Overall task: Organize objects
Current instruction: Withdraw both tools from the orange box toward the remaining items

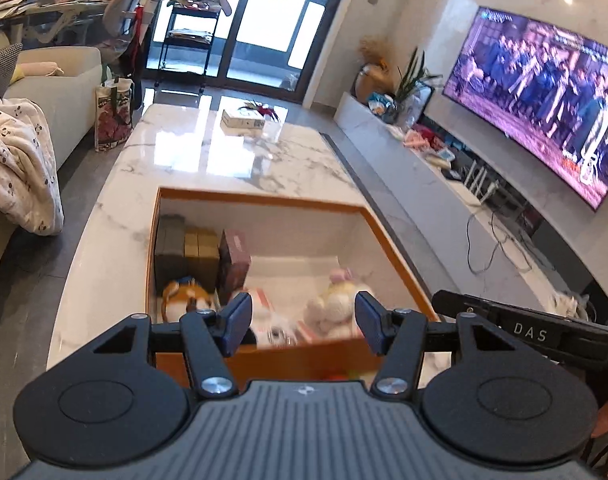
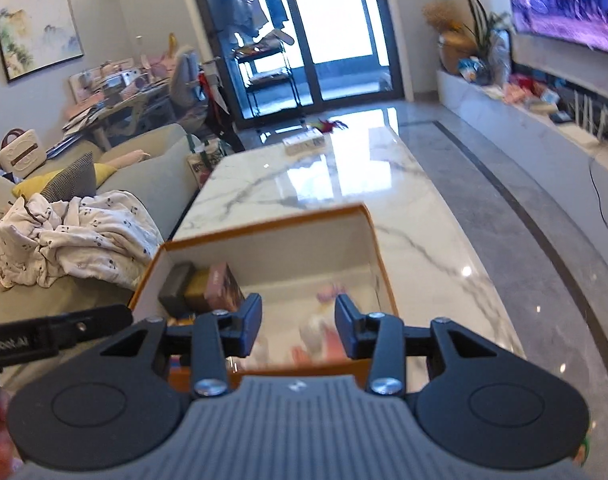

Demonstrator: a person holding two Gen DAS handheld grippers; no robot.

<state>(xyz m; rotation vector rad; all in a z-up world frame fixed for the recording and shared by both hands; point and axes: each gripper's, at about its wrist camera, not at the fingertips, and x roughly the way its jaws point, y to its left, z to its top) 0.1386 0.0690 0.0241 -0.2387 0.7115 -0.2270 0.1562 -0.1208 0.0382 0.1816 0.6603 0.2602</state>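
Tongs — left (image 1: pixel 304 322) and right (image 2: pixel 298 330) — both agape over one orange box (image 1: pixel 260 199).

the left black two-finger gripper (image 1: pixel 304 322) has dark blue textured pads (image 1: pixel 236 322), silver screws and a grey ribbed body. the right black two-finger gripper (image 2: pixel 298 327) matches it, with blue pads (image 2: pixel 251 327) and round black side discs.

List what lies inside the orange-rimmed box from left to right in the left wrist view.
Dark grey box → tan cardboard boxes → maroon box → cream plush toy with pink ears. The orange and white plush toy lies in front of the boxes, so it has no clear place in the order.
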